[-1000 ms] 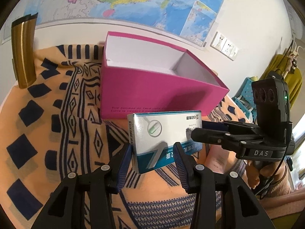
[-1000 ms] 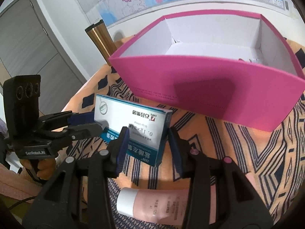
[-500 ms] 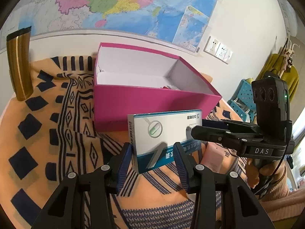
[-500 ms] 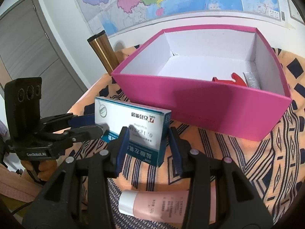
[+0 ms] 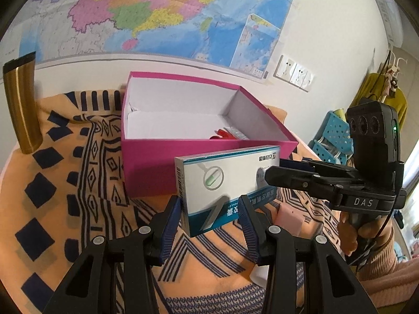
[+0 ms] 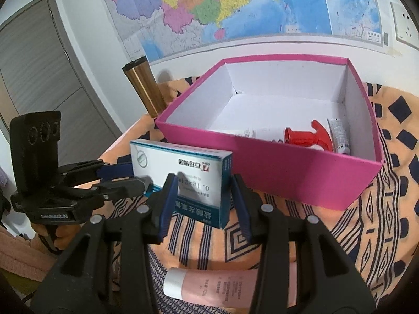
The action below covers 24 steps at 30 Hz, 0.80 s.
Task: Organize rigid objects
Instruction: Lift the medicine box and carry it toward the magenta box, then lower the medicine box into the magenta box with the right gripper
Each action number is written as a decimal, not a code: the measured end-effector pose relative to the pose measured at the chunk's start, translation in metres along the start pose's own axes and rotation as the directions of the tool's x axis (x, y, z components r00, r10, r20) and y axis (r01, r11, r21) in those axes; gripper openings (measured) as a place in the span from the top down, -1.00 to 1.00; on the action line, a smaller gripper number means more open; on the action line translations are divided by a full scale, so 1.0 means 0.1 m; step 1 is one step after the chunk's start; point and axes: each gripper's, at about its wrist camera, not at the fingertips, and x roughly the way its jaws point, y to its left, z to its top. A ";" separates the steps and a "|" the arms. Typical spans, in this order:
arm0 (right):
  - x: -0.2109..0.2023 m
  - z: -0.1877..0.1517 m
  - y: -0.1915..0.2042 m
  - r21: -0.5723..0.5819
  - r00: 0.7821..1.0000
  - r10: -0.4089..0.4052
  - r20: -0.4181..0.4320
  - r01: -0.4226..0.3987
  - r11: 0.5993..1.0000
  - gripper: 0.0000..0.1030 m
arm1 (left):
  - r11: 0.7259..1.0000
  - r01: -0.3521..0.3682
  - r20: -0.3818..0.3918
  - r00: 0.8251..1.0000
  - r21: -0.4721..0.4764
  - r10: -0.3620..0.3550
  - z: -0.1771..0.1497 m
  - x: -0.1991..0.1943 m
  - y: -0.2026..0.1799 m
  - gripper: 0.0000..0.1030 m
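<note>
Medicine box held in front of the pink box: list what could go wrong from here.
1. Both the left hand-held gripper and the right hand-held gripper clamp the medicine box; uneven motion may twist or crush it.
2. It sits below the pink box rim, so it could catch the near wall.
3. Dropped in, it may land tilted on the red sprayer.

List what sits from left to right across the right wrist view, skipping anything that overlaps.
Grey door → gold metal tumbler → red plastic trigger sprayer → white squeeze tube, both inside the pink cardboard box.
</note>
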 end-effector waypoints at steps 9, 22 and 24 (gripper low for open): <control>-0.05 0.11 0.00 -0.012 1.000 -0.003 0.023 0.003 1.000 0.12 | 1.000 -0.004 0.020 1.000 0.024 0.004 0.11 -0.02 -0.03 0.14; -0.13 0.25 -0.02 -0.019 0.998 -0.004 0.065 0.005 1.000 0.12 | 0.999 0.005 0.035 0.999 0.037 -0.006 0.26 -0.01 -0.02 0.14; -0.13 0.28 -0.01 -0.025 0.998 -0.008 0.070 0.009 1.000 0.12 | 0.999 0.006 0.032 0.999 0.035 -0.007 0.28 0.00 -0.02 0.14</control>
